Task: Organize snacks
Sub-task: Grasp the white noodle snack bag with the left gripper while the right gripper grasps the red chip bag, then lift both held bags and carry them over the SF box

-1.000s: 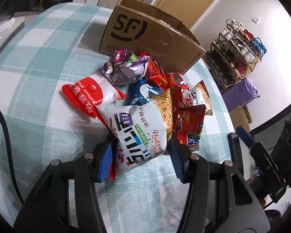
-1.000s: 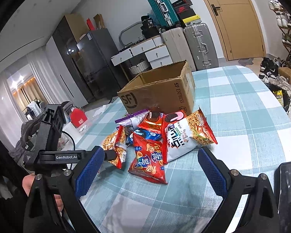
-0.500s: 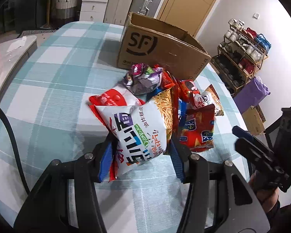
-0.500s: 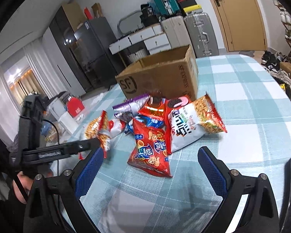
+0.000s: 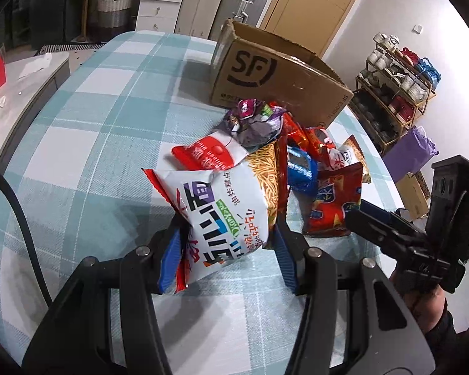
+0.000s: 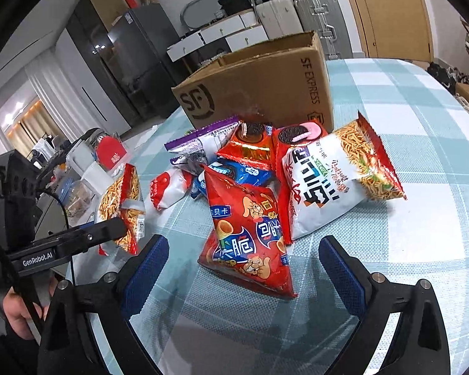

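My left gripper [image 5: 228, 243] is shut on a white noodle-snack bag [image 5: 222, 206] and holds it above the checked tablecloth; the right wrist view shows the same bag [image 6: 122, 200] hanging at the left, clear of the pile. The pile holds a red crisp bag [image 6: 250, 234], a second white noodle bag [image 6: 334, 175], a blue biscuit pack [image 6: 234, 175], a purple bag [image 6: 200, 140] and others. Behind it stands an open SF cardboard box [image 6: 259, 87]. My right gripper [image 6: 242, 250] is open, its fingers on either side of the red crisp bag's near end, without touching it.
The table [image 5: 87, 143] has a rounded edge at the left, with a grey counter [image 5: 22, 75] beyond it. A shoe rack [image 5: 397, 75] and a purple bag [image 5: 412, 150] stand on the floor to the right. Suitcases and drawers line the far wall.
The left gripper, still gripping the noodle bag, has drawn back from the pile. The right gripper has come lower and closer to the red crisp bag.
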